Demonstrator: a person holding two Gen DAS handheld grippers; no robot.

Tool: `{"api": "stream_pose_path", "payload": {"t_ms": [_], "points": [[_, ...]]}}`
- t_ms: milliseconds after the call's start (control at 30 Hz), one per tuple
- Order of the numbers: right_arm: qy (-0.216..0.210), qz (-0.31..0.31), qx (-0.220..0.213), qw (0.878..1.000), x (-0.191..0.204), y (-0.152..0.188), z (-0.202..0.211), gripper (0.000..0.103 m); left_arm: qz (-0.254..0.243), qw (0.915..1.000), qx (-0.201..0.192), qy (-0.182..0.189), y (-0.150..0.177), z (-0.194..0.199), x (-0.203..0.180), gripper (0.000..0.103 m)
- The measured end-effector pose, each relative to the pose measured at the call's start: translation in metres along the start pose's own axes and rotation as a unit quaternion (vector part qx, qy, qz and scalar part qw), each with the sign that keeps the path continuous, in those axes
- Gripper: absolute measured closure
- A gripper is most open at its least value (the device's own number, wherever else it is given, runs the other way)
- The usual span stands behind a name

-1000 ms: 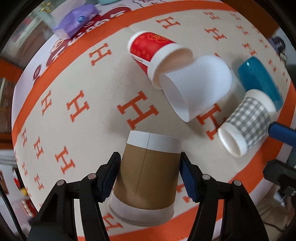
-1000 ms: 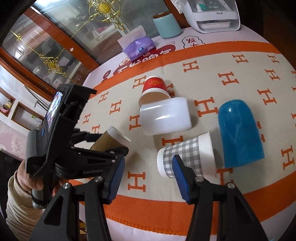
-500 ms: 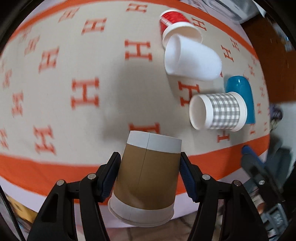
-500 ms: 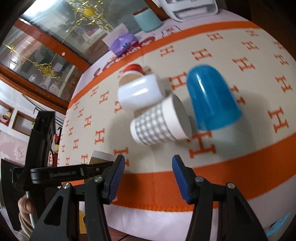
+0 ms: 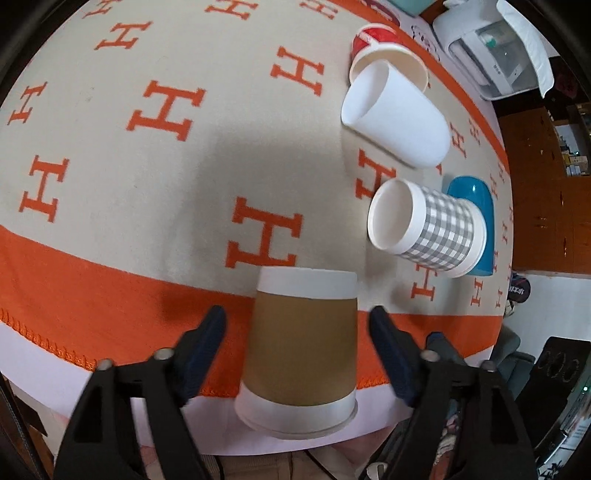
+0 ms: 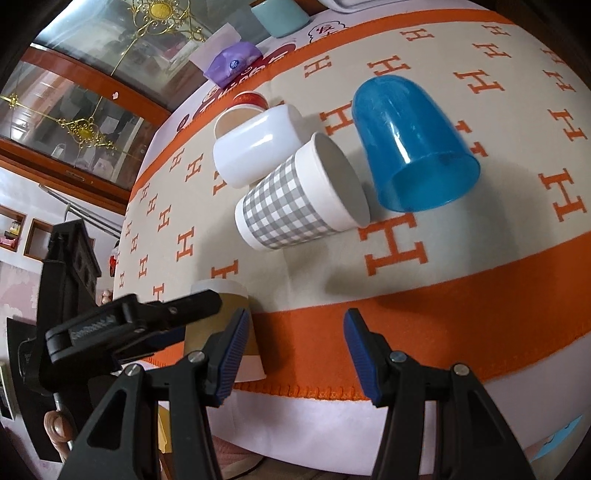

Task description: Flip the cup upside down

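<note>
A brown paper cup with white bands stands upside down on the orange border of the cloth near the table's front edge. My left gripper is open, its fingers apart from the cup on both sides. The cup also shows in the right wrist view, partly behind the left gripper's arm. My right gripper is open and empty, above the table's front edge to the right of the cup.
A grey checked cup, a white cup, a red cup and a blue cup lie on their sides on the H-patterned cloth. A purple tissue pack and a teal cup sit at the back.
My left gripper has opened and let go of the brown cup, which now stands upside down on the cloth's orange border. My right gripper has shifted closer to the table edge.
</note>
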State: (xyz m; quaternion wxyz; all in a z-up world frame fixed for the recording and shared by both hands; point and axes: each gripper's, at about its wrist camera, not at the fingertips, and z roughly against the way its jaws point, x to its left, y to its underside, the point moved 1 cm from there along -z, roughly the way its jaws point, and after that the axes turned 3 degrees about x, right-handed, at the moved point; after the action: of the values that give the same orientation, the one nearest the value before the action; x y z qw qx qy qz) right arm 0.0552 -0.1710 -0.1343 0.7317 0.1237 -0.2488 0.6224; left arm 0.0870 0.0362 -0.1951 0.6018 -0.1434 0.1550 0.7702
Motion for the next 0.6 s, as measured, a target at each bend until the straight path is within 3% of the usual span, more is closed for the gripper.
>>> {"api": "stream_pose_path", "payload": {"t_ms": [333,600], "points": [[-0.003,0.014,0.006,1.0,0.007,0.005,0.005,0.05,-0.055,0.9982,-0.024,-0.004,0.002,0.032,-0.012,0.019],[-0.035,0.026,0.027,0.999,0.019,0.007,0.009,0.049,-0.124,0.9898,-0.062,-0.033,0.022,0.068,-0.014,0.017]]}}
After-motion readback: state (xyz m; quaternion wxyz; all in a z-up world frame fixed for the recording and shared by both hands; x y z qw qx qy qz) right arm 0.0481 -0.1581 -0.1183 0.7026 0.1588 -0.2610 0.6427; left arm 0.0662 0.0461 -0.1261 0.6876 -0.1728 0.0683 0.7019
